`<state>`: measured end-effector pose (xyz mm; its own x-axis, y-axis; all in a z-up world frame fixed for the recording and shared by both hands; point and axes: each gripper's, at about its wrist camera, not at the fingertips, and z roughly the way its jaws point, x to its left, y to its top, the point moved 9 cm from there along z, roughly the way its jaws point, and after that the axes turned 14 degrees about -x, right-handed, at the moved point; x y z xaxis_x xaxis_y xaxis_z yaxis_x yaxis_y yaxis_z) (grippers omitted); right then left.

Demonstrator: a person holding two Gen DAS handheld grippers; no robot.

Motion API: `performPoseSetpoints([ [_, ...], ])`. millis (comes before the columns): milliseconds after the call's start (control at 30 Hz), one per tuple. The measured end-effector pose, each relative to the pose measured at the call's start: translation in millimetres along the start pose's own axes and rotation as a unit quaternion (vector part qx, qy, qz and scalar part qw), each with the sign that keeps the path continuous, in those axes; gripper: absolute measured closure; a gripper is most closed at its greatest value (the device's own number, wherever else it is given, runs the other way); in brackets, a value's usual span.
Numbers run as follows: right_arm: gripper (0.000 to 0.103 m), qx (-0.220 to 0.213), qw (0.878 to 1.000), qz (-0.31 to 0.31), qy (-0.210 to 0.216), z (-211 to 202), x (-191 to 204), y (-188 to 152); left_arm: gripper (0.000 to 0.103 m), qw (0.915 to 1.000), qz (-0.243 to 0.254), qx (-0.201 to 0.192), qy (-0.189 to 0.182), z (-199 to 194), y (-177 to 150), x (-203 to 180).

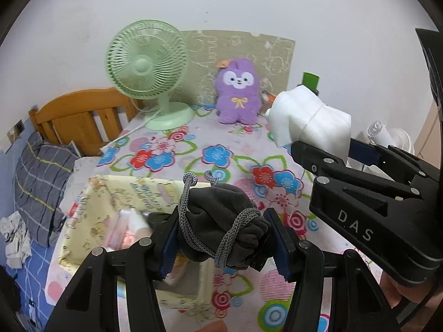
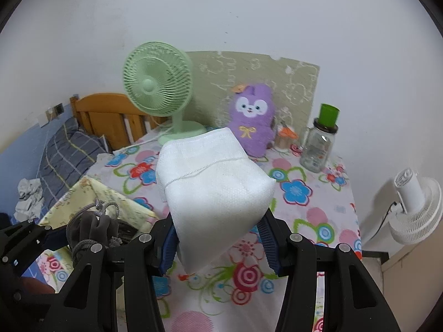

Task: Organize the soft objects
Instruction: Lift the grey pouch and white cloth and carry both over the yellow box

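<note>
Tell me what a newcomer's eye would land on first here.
Up front, the right gripper clamps a white foam bundle, and the left gripper clamps a dark drawstring pouch above a yellow fabric box. Behind, a purple plush toy and green fan stand on the flowered tablecloth.

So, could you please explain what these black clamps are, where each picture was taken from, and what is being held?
There is no robot here: a person holds a hand-held clamp in each hand, each with a fisheye camera looking along its jaws. In the left camera's view, the left gripper is shut on a dark drawstring pouch above a yellow fabric box. In the right camera's view, the right gripper is shut on a white foam bundle tied with thread. Below lies a floral tablecloth carrying a green fan, a purple plush toy and a clear bottle.
</note>
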<state>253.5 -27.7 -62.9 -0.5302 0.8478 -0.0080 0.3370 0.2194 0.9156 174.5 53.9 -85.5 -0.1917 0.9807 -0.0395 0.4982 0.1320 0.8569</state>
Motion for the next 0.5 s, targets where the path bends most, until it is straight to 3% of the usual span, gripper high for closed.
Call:
performPoseSetpoints([
  [500, 0.048, -0.007, 0.998, -0.031, 0.048, 5.6, 81.1, 17.1, 0.044, 0.9986, -0.029, -0.017, 0.04, -17.6, 2.5, 67.4],
])
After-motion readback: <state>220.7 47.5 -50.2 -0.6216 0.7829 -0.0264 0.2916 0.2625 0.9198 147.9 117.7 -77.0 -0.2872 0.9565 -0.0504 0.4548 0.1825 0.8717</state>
